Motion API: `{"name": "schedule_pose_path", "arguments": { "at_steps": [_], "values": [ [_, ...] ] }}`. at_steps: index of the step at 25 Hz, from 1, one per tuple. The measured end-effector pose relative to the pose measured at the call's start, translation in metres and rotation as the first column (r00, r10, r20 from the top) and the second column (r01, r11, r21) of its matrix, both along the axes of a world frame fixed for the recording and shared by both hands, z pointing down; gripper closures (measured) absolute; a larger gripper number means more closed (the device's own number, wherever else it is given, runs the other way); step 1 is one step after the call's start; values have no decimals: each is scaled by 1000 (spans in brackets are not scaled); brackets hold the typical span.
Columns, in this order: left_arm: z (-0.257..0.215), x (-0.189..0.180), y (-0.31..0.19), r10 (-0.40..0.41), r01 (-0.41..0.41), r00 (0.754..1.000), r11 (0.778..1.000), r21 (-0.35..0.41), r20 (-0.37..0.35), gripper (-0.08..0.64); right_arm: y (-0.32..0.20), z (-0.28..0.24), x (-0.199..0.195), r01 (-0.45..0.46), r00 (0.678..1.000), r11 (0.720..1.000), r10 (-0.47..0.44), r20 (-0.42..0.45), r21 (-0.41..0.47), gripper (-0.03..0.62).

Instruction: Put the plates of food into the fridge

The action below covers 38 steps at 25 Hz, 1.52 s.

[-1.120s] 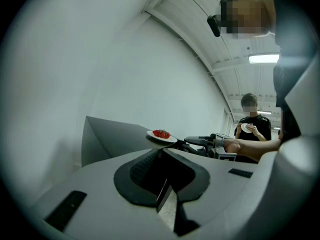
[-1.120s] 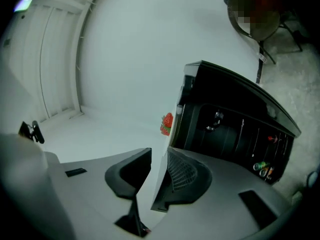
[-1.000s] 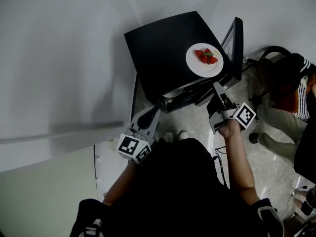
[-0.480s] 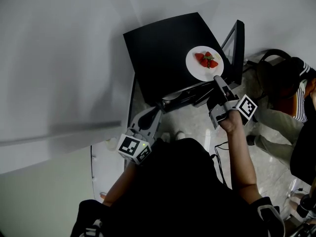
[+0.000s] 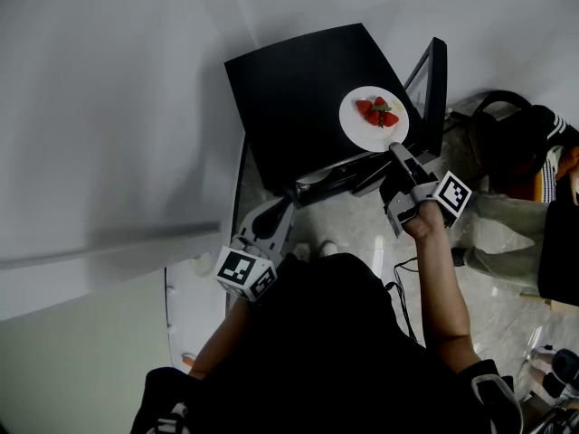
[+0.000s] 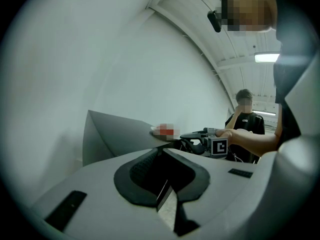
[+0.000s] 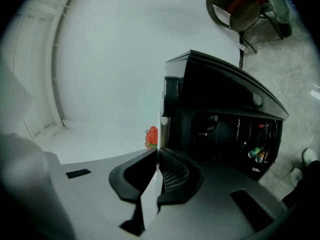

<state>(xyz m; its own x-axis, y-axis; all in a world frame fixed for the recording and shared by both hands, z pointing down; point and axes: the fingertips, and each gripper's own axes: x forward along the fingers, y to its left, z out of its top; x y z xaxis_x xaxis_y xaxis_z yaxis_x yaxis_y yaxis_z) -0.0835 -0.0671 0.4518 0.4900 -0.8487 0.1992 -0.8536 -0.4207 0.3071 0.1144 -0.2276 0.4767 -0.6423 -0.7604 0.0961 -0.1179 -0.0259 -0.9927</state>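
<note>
Head view: the right gripper [image 5: 396, 152] has just closed on the near rim of the plate [image 5: 360, 135]; the plate lies flat on the fridge [image 5: 289, 89] straight ahead of the jaws, round, no long axis. Right gripper view: rim edge-on between the pads, strawberries [image 7: 151, 136] just beyond. Left gripper view: left gripper [image 6: 165, 183] closed, empty.

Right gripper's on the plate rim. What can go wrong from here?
Right gripper has just closed on only the near rim of the white round plate: it may tilt when lifted. The loose red strawberries could then roll off. The open black fridge door stands right beside it, a bump risk.
</note>
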Motion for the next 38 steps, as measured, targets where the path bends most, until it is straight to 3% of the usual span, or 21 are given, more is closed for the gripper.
{"name": "schedule_pose_path", "arguments": {
  "at_steps": [10, 17, 24, 34, 38],
  "values": [
    [4, 17, -27, 49, -49, 999, 998, -25, -5, 535, -2, 3, 0, 7, 1000, 1000, -7, 19, 16, 557],
    [-2, 31, -18, 62, -62, 998, 998, -28, 14, 535, -1, 3, -1, -14, 998, 999, 12, 66, 36, 555],
    [-3, 26, -23, 54, -53, 998, 997, -52, 11, 535, 0, 4, -2, -22, 993, 1000, 22, 112, 0, 558],
    [7, 17, -64, 106, -108, 994, 990, -88, -21, 535, -5, 4, -2, -39, 990, 999, 39, 134, 0, 558],
    [4, 18, -46, 121, -123, 992, 989, -87, -27, 535, 24, -7, 1, -43, 987, 999, 39, 159, 19, 560]
  ]
}}
